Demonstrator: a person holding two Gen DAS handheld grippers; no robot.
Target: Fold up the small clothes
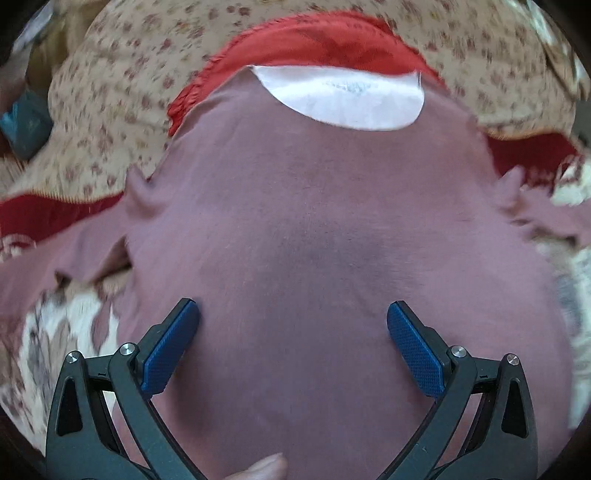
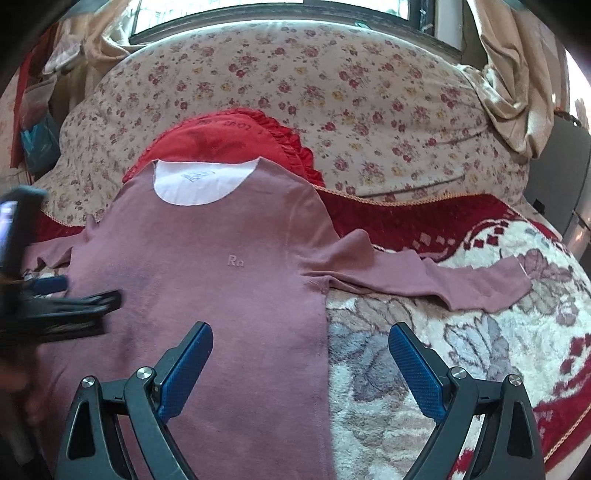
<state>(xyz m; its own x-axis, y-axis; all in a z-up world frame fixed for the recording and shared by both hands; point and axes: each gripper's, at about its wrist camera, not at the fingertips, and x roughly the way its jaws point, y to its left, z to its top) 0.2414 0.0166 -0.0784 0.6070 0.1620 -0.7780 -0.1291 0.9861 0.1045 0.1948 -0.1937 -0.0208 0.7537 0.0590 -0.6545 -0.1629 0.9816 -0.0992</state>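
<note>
A small mauve long-sleeved shirt [image 2: 207,266] lies flat, front up, on a bed, its white inner neck [image 2: 199,181] at the far end and both sleeves spread out sideways. It fills the left wrist view [image 1: 314,240]. My left gripper [image 1: 293,314] is open and empty, low over the shirt's middle; it also shows as a blurred dark shape at the left of the right wrist view [image 2: 74,295]. My right gripper [image 2: 301,332] is open and empty, straddling the shirt's right side edge. The right sleeve [image 2: 443,280] stretches out over the blanket.
The shirt lies on a plush red, white and grey flowered blanket [image 2: 461,350]. A red frilled pillow [image 2: 229,136] and a floral quilt [image 2: 332,85] lie beyond the collar. A window [image 2: 280,14] and curtain [image 2: 513,74] are behind.
</note>
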